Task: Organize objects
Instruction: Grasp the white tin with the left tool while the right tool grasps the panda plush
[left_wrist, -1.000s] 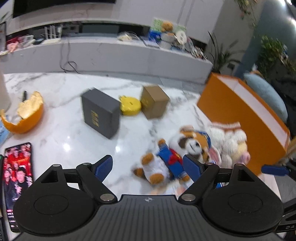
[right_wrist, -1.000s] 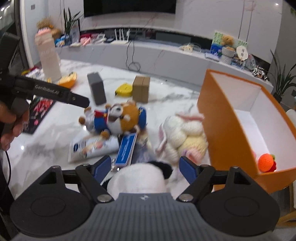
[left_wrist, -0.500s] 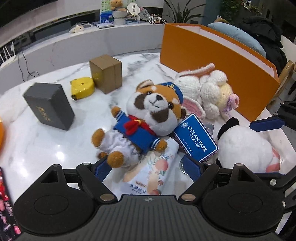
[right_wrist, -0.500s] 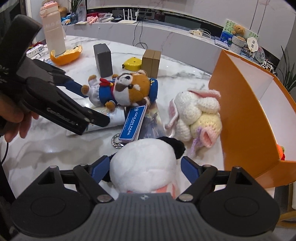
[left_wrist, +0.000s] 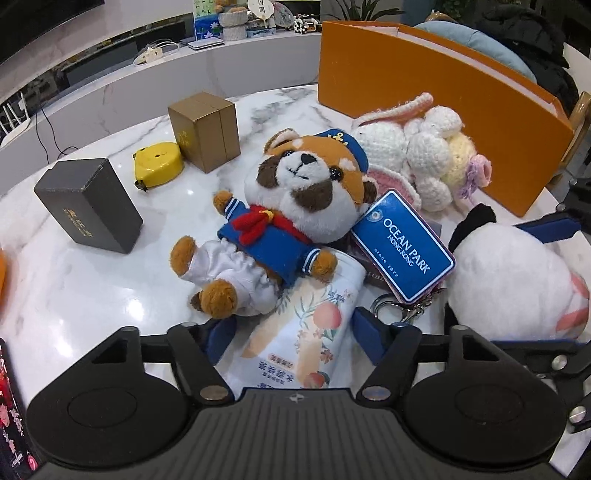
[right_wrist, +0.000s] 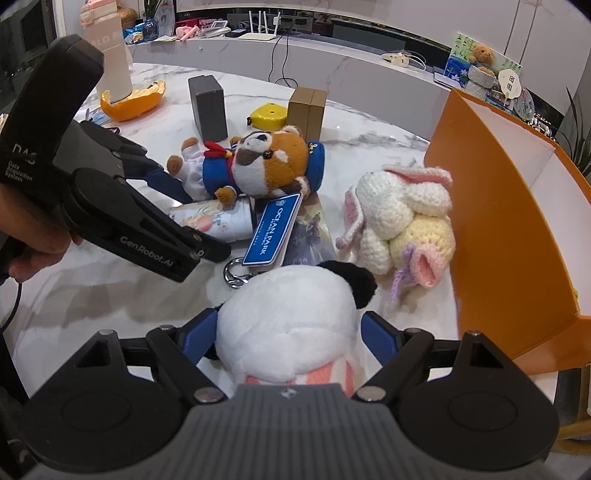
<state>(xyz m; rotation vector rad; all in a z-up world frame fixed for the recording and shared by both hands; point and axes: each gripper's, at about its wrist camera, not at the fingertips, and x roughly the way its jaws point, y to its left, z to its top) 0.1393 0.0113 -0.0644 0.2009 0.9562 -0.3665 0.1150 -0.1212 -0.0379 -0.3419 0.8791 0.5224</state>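
Panda plush (right_wrist: 295, 317) between right gripper (right_wrist: 291, 338) fingers, keychain (right_wrist: 271, 229) ahead

white plush (right_wrist: 291, 325) base hidden under gripper body, pouch (left_wrist: 314, 325) text cut off — booklet (right_wrist: 310, 236) mostly covered

Probably a home living room: marble table (left_wrist: 92, 288), houseplant (right_wrist: 580, 147), router (right_wrist: 255, 35).

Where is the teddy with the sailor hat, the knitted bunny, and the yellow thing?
sailor teddy (left_wrist: 306, 184), left wrist view, face
knitted bunny (left_wrist: 424, 147), left wrist view, white body
yellow tape measure (left_wrist: 159, 164), left wrist view, top
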